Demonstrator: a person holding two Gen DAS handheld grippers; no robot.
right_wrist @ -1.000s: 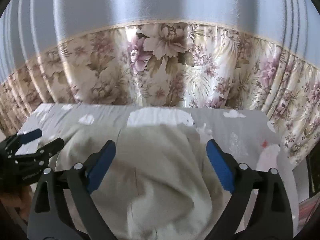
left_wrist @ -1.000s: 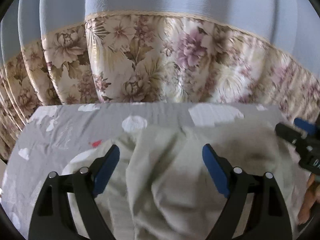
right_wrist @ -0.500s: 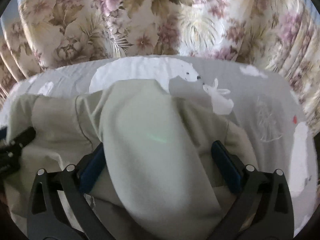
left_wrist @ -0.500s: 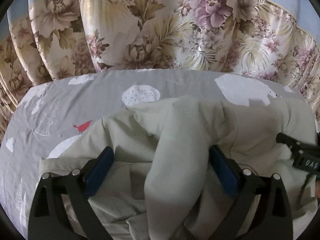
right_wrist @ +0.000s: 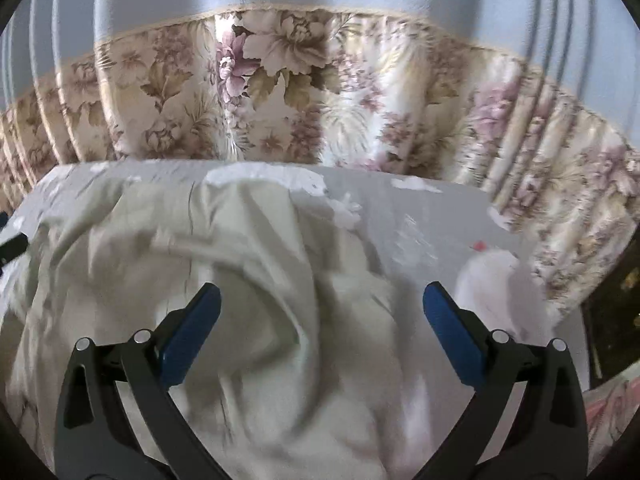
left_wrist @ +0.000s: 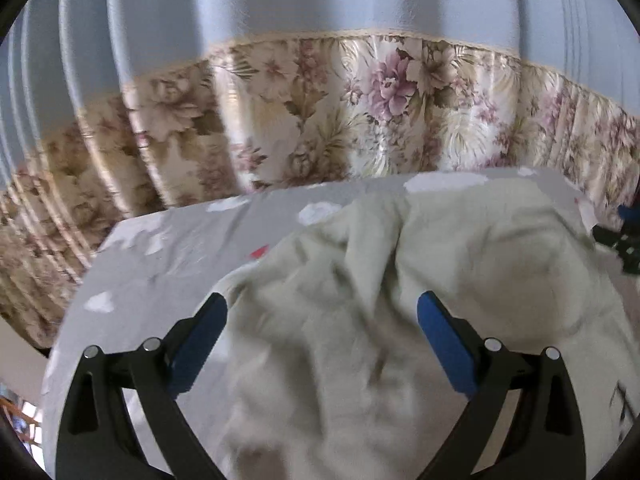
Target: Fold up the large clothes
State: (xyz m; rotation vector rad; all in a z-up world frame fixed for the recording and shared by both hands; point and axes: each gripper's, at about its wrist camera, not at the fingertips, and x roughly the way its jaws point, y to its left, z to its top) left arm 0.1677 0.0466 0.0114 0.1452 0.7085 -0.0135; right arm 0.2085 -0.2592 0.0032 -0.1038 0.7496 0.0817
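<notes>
A large pale green garment lies crumpled in soft folds on a grey bedsheet printed with white animals. My left gripper hovers open over the garment's left part, and its blue pads do not press the cloth. My right gripper hangs open over the garment at its right part, with folds below the gap and nothing pinched. At the right edge of the left wrist view I see the right gripper. The left gripper's tip shows at the left edge of the right wrist view.
A floral curtain with a plain blue upper part hangs right behind the bed. The sheet's left edge drops off beside the curtain. Dark furniture stands past the bed's right side.
Both grippers have drawn back and up from the garment. The bulge of cloth that stood between each pair of jaws has dropped into loose folds. The curtain's blue top is back in view.
</notes>
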